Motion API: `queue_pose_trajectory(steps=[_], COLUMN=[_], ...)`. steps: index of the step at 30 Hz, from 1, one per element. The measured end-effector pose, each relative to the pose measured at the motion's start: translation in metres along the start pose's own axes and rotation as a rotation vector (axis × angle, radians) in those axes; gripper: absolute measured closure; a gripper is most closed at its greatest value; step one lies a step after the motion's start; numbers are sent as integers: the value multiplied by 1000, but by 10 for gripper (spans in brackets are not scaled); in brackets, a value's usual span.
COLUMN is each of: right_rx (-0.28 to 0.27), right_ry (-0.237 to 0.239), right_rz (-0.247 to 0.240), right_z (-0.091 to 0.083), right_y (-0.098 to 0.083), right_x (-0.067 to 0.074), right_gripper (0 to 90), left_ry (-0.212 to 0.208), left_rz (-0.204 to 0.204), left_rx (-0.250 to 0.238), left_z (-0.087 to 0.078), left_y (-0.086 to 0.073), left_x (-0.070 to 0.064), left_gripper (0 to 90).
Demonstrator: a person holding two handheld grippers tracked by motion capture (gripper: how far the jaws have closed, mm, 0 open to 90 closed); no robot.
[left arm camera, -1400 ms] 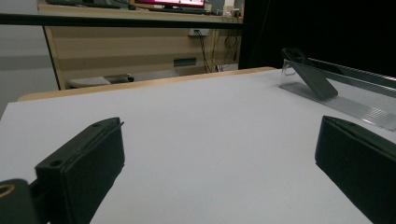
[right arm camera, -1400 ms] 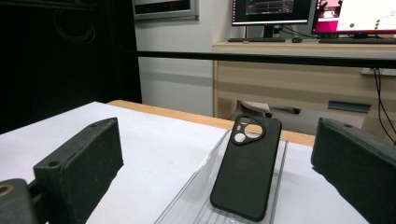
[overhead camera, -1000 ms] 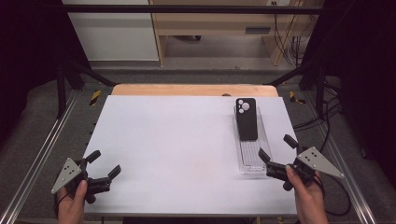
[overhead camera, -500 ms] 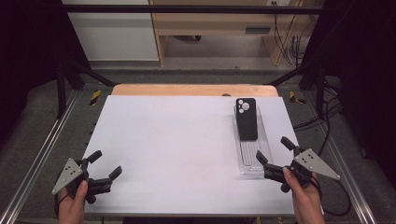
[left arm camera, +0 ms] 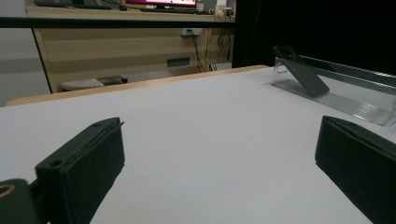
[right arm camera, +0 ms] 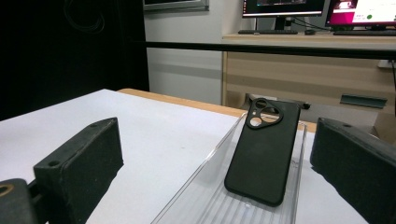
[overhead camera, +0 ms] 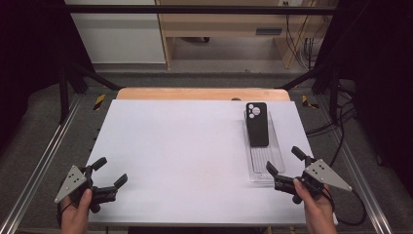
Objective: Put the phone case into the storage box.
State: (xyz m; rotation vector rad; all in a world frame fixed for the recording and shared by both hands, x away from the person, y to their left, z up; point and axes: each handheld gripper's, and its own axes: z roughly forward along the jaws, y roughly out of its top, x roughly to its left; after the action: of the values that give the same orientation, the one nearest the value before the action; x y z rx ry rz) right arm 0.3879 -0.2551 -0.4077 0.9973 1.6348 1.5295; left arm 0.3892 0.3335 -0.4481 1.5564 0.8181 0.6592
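Right gripper [overhead camera: 287,165] at the near end of the clear tray [overhead camera: 277,161], jaws spread wide and holding nothing.
Matte black phone case [overhead camera: 257,124], rounded corners, triangular camera cutout, leans in the ribbed transparent plastic tray on the white table [overhead camera: 185,146]. Left gripper [overhead camera: 108,171] wide apart, holding nothing, at the table's near left. No legible markings.

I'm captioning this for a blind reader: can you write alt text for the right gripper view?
A black phone case leans tilted in a clear plastic tray on a white table, framed between the open black jaws of the right gripper, with desks and monitors behind.
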Motion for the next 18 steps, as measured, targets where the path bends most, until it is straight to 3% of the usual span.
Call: queue_pose_trajectory(steps=[18], right_rx=[-2], right_ry=[18], right_rz=[-13], right_z=[1], right_y=[-15], right_x=[2], right_gripper=[30], left_ry=[-2], left_rz=[0], left_rx=[0], left_z=[0], left_y=[0], left_x=[0], left_gripper=[16])
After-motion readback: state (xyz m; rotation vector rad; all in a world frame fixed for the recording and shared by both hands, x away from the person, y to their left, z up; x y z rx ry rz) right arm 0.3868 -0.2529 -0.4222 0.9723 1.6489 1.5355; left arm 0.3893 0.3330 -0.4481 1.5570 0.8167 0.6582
